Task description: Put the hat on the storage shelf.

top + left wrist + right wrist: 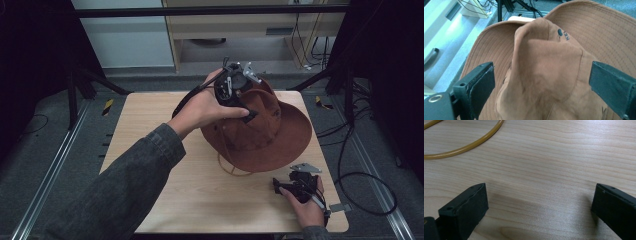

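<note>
1. Nearest the high camera is the person's grey-sleeved left forearm [125, 185], which reaches up from the bottom edge to the left gripper [235, 92] over the hat's crown.
2. The brown, wide-brimmed, suede-like fabric hat [265, 130] sits on the pale wooden table [150, 120], right of centre, perched on what looks like a thin yellowish wire stand [232, 170] whose ring base shows under the brim.
3. Left gripper: its jaws stand wide apart, one either side of the pinched crown in the left gripper view [541, 72]. The pads look just clear of the cloth, so it has hold of nothing yet.
4. Right gripper [292, 186]: held in the right hand [307, 207] near the table's front right corner, well apart from the crown. Its jaws are wide open over bare wood, with nothing between them [539, 205].
5. Handling, as a judgement: the hat looks light and soft. The crown is creased and will fold under pressure; the stitched brim seems a little stiffer. It is not fragile or slippery, though it may snag or tip the stand. The raised crown ridge between the left jaws is the likely place to take hold.
6. Count: one hat, one stand, one table, two grippers.
</note>
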### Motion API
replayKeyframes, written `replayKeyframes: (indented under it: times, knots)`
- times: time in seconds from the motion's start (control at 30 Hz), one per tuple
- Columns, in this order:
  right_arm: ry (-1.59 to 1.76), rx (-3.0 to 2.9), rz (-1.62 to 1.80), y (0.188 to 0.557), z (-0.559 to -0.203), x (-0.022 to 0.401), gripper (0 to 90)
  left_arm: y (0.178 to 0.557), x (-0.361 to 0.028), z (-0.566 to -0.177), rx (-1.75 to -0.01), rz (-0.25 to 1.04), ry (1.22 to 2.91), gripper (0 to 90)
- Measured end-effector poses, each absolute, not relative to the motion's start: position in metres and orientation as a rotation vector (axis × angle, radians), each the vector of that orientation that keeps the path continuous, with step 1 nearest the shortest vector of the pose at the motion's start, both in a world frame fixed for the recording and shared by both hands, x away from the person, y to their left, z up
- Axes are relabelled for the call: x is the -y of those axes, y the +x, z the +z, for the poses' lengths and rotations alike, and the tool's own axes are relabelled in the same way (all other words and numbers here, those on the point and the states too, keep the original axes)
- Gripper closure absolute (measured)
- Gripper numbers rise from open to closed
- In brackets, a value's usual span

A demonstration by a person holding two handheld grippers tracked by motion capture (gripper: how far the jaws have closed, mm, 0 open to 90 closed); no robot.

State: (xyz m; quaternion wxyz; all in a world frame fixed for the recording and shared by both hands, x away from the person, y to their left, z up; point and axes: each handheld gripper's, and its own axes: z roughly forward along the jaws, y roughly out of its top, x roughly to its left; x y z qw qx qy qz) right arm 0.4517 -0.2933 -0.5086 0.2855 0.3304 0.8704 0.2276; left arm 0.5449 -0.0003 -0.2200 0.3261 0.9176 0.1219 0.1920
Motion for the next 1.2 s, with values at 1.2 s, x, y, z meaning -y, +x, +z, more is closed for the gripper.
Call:
replayKeyframes:
  times: [1.2]
  knots:
    - [0.916, -2.321, 0.613, 0.449, -0.51, 0.291, 0.8, 0.522, -0.084, -0.21, -0.403, 0.526, 2.229, 4.4]
